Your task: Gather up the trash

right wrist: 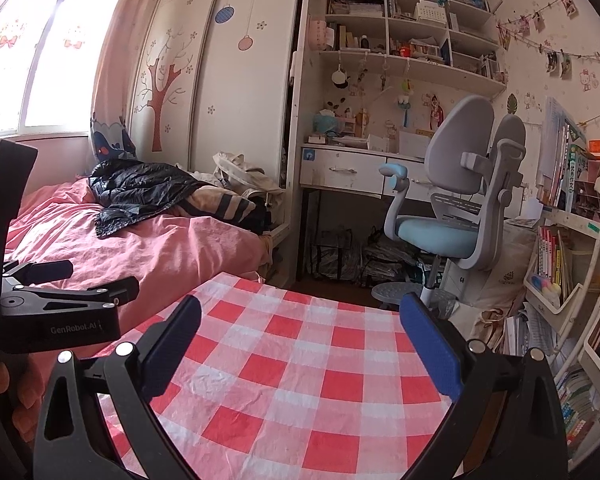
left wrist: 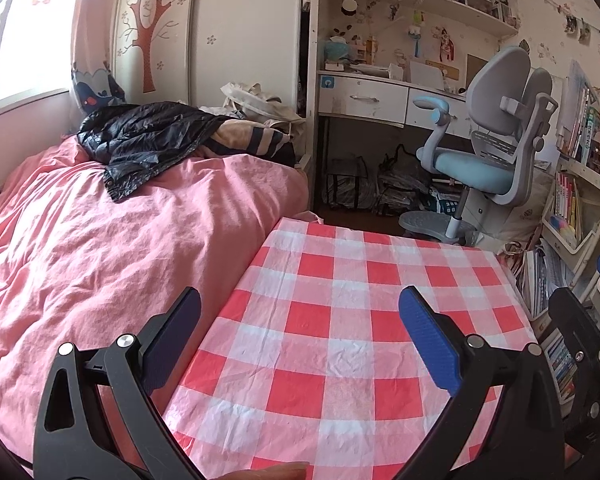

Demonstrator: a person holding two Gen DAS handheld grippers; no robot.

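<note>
Sunlight pours through the bright window (right wrist: pixel 48 52) at ten o'clock, and below it the rumpled pink bed cover (left wrist: pixel 100 248) fills the left side, a shiny black quilted jacket (left wrist: pixel 140 140) heaped at its far end. Left gripper (left wrist: pixel 300 344) hangs over the red-and-white checked tablecloth (left wrist: pixel 340 320), its blue-padded fingers (left wrist: pixel 428 344) spread wide apart with nothing between them. Right gripper (right wrist: pixel 300 348) sits just beside it, fingers likewise wide apart and holding nothing over the same cloth. No trash shows on the cloth in either view. Up at one o'clock, the white desk with drawers (right wrist: pixel 340 170) stands under cluttered shelves, the grey-and-blue swivel chair (right wrist: pixel 456 200) next to it. Far right, at three o'clock, a white rack of books (right wrist: pixel 556 264).
</note>
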